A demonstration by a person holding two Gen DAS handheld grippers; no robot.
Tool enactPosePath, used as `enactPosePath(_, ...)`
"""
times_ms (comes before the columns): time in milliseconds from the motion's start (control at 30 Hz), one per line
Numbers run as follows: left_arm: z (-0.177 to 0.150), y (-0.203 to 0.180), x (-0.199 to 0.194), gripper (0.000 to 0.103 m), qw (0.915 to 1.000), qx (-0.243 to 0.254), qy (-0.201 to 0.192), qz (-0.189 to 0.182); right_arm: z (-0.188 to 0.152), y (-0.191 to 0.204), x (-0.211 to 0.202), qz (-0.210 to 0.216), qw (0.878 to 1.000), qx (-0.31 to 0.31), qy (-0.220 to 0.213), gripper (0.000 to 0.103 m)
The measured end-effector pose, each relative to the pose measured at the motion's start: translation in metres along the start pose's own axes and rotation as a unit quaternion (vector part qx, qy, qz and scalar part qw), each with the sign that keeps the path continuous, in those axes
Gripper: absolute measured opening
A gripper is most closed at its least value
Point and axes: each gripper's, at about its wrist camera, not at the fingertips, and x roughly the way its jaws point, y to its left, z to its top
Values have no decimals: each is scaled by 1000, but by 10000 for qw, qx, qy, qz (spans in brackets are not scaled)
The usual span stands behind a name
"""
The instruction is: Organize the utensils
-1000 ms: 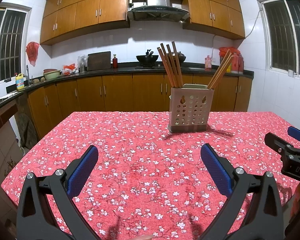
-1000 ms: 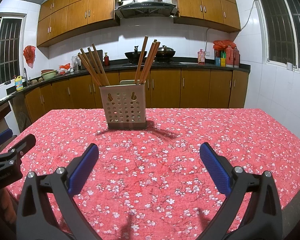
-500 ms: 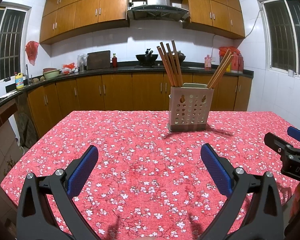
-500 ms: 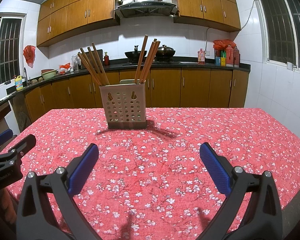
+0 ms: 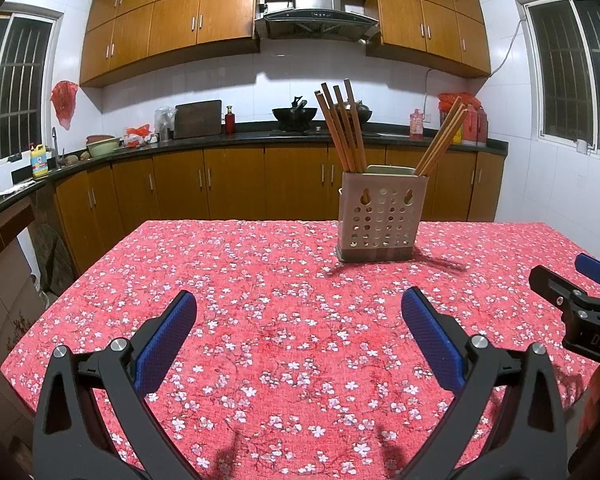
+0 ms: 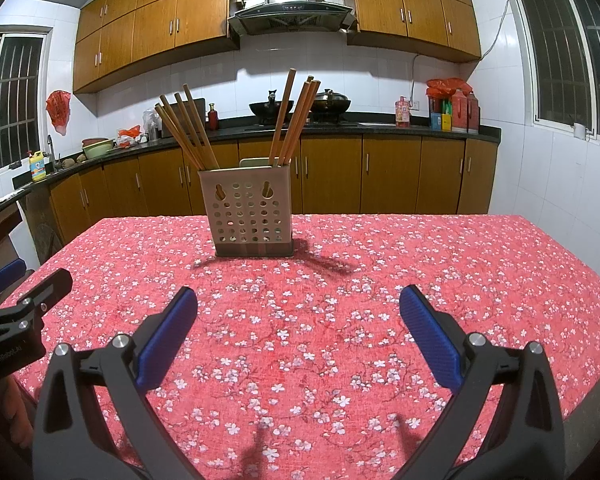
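Note:
A beige perforated utensil holder [image 5: 382, 216] stands upright on the red flowered tablecloth [image 5: 284, 320], toward the far side. Wooden chopsticks [image 5: 342, 132] lean left in one compartment, and more chopsticks [image 5: 440, 144] lean right in the other. The holder also shows in the right wrist view [image 6: 252, 212]. My left gripper [image 5: 298, 312] is open and empty, low over the near part of the table. My right gripper [image 6: 298, 310] is open and empty, beside it to the right.
The table's near edge lies just under both grippers. Its left edge [image 5: 72, 284] and right edge [image 6: 592, 280] drop to the floor. Wooden cabinets and a dark counter [image 5: 220, 140] with pots and bottles run along the back wall.

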Motion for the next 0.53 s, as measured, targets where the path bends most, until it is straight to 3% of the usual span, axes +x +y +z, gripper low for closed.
enactPosePath(533, 2, 4, 1, 101, 9999, -75, 69, 24, -1, 0, -1, 2, 10000, 8, 5, 99)
